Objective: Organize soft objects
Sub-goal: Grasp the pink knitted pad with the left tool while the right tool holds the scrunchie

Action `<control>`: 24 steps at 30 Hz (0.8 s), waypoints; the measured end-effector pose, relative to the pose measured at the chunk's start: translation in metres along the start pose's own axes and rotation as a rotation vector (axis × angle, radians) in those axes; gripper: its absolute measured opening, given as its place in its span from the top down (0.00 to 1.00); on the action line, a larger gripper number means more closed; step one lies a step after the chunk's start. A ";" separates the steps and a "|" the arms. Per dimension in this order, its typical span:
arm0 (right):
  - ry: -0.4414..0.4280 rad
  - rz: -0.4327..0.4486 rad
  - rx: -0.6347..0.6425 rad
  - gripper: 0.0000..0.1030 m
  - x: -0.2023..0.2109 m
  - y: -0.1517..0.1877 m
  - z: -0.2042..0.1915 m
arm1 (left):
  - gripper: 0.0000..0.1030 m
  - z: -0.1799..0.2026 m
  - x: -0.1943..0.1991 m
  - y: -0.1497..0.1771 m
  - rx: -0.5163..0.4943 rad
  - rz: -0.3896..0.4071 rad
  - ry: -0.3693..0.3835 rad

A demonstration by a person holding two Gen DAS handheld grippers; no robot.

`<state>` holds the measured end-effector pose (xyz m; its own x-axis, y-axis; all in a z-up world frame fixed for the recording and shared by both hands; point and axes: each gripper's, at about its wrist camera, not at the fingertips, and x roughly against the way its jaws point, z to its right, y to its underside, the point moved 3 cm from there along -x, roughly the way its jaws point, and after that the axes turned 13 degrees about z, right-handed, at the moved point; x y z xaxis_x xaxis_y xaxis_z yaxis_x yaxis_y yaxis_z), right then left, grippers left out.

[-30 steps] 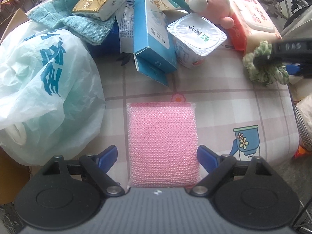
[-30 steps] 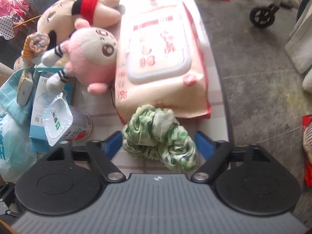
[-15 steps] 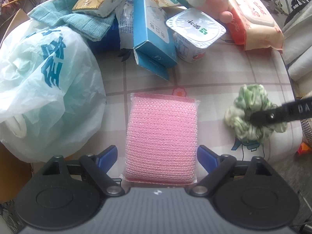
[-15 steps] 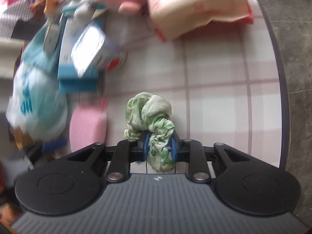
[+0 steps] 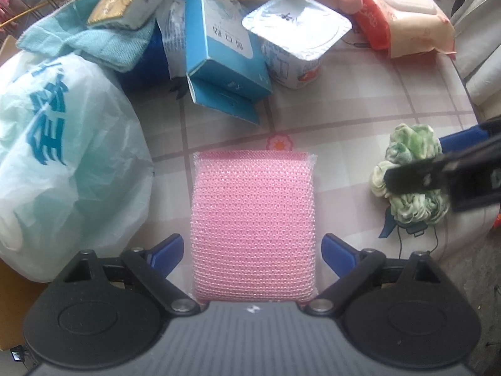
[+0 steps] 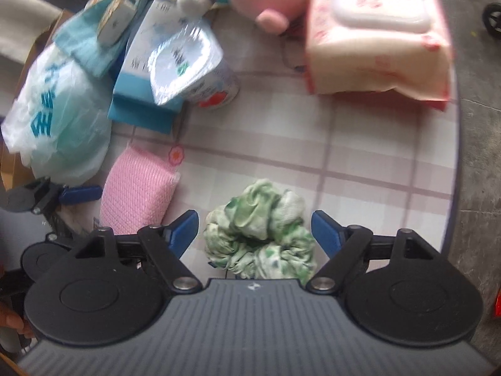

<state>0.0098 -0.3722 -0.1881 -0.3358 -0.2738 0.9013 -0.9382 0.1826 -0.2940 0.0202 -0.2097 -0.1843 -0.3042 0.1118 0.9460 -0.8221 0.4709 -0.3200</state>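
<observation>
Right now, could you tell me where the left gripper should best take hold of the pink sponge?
Probably across its two long side edges, near the end closest to the left gripper. The pink sponge lies flat, lengthwise between the open jaws, both edges free, so coming straight forward and closing should work.

Two handheld grippers are showing the same black, grey and blue build.

The left gripper (image 5: 252, 247) and right gripper (image 6: 255, 230) are each presenting a ribbed grey body with a small white mark, two round black discs, black linkage arms with silver pivot screws, and blue fingertips (image 6: 184, 228). Skin of a hand (image 6: 12, 322) is peeking in at the right wrist view's lower left edge.
</observation>
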 end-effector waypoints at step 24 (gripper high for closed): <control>0.051 -0.001 0.044 0.81 -0.004 0.008 -0.008 | 0.22 -0.010 -0.005 0.017 0.043 0.016 0.027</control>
<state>0.0040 -0.3620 -0.1911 -0.3313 -0.2249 0.9164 -0.9417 0.1401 -0.3060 0.0127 -0.1931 -0.1944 -0.3050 0.1432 0.9415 -0.8372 0.4310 -0.3367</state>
